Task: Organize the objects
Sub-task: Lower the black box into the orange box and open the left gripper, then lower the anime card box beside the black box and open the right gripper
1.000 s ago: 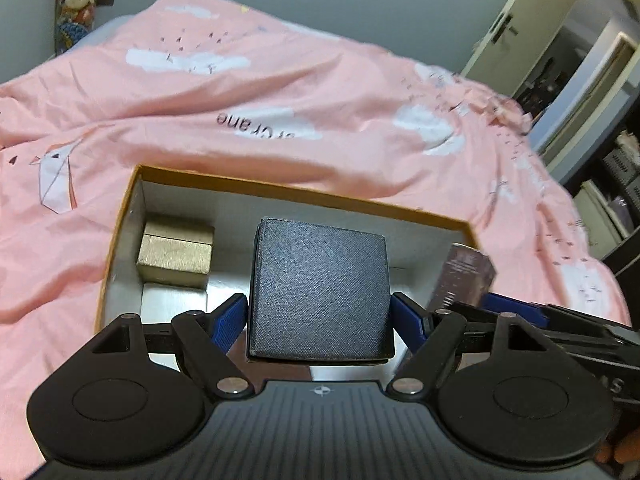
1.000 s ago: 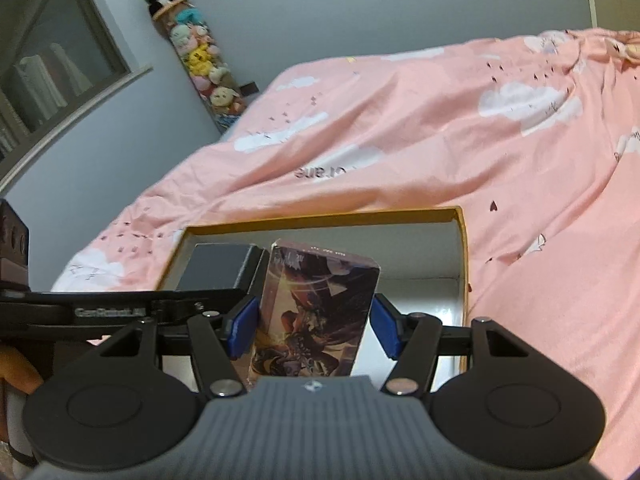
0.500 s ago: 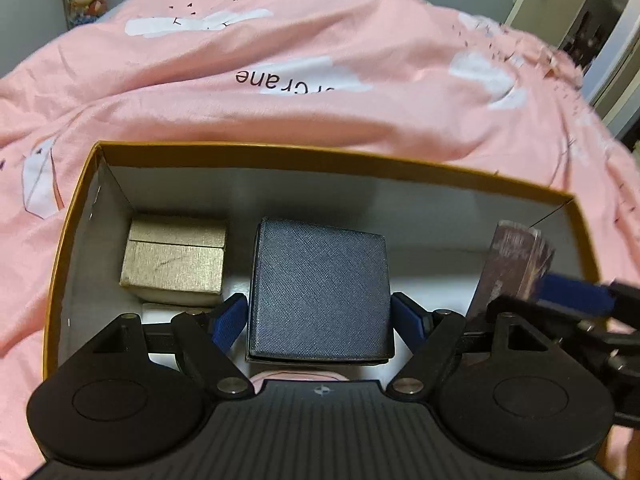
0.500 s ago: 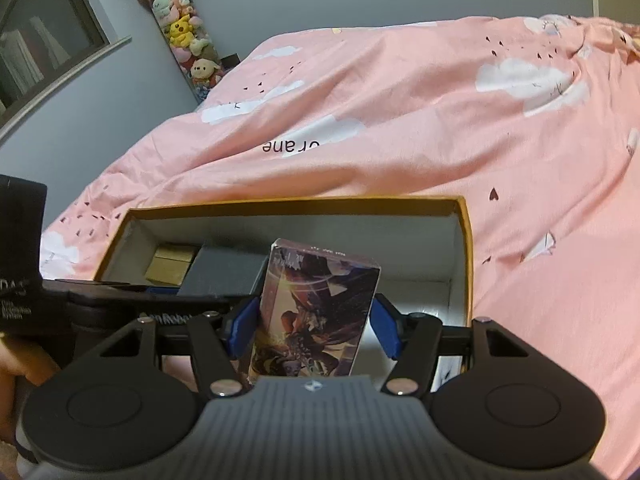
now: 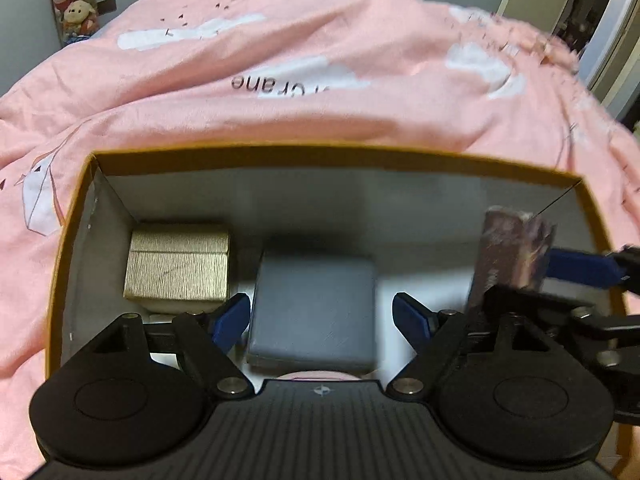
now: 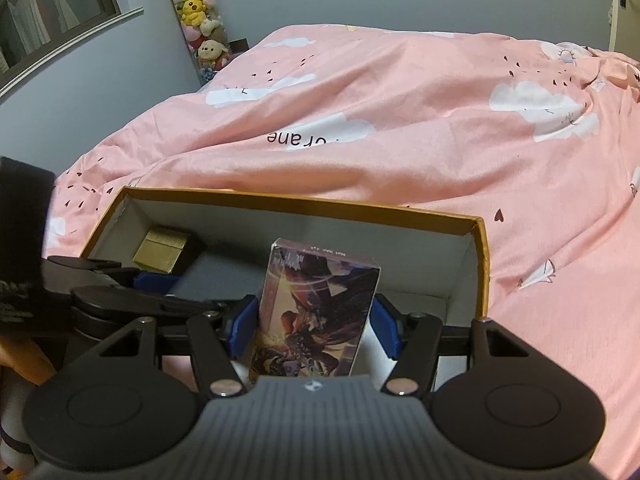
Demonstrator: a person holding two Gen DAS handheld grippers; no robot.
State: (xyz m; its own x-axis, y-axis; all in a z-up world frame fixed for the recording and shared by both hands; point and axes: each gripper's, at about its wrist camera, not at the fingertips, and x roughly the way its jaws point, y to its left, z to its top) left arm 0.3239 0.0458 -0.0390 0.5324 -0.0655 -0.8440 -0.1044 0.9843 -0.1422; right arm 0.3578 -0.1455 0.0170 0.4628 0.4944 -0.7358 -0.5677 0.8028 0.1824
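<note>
An open cardboard box (image 5: 320, 156) with an orange rim and white inside lies on a pink duvet. A gold box (image 5: 178, 266) rests in its left end. Beside it the dark grey square box (image 5: 312, 320) lies on the floor of the cardboard box. My left gripper (image 5: 320, 304) straddles it, jaws opening, and the pads stand clear of its sides. My right gripper (image 6: 314, 328) is shut on an upright printed card box (image 6: 316, 312), which it holds inside the right end of the cardboard box (image 6: 300, 202). The printed box (image 5: 508, 256) also shows in the left wrist view.
The pink duvet (image 6: 400, 140) with white clouds surrounds the cardboard box on all sides. Plush toys (image 6: 196, 12) hang on the far grey wall. A door (image 5: 560, 20) stands at the far right. White floor shows between the dark box and the printed box.
Both grippers have sunk into the cardboard box. The left jaws have widened, and the dark grey box has dropped away from the pads. The right gripper still grips the printed box.
</note>
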